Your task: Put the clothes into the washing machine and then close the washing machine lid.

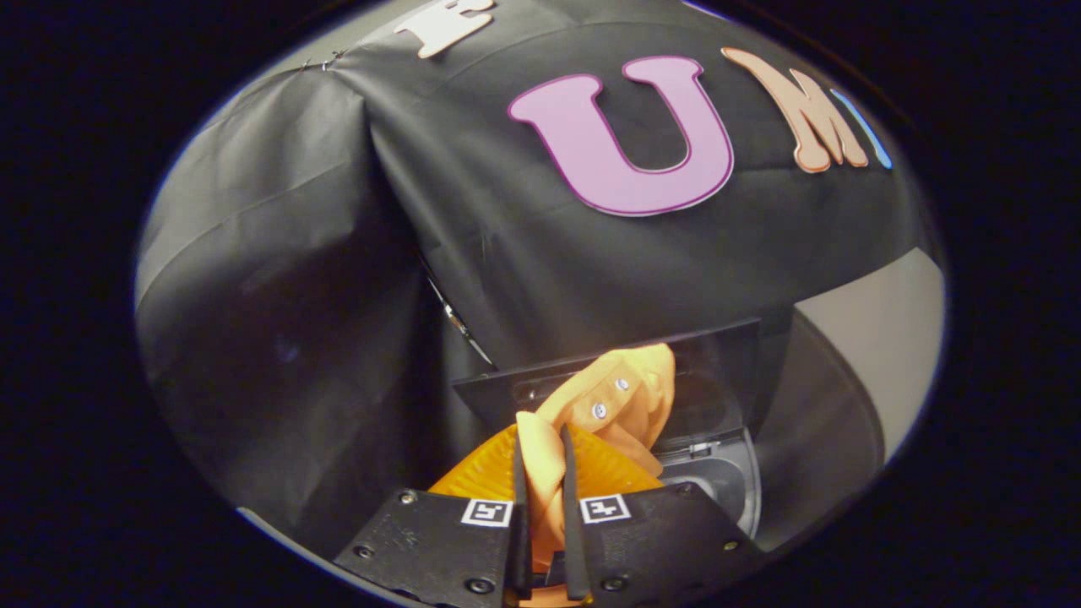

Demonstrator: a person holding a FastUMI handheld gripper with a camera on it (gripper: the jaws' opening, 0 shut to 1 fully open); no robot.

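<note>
the jaws [541,473] pinch an orange shirt [621,401], held over the washer [718,473] just ahead, its lid [718,355] up. dropping the shirt in and closing the lid remain.

Black cloth wall [321,279] hangs creased behind everything, gathered into a vertical fold near its middle. A thin metal rod or edge [456,319] shows at the base of that fold. Pale plain wall [895,338] visible beyond the cloth's far edge.
</note>
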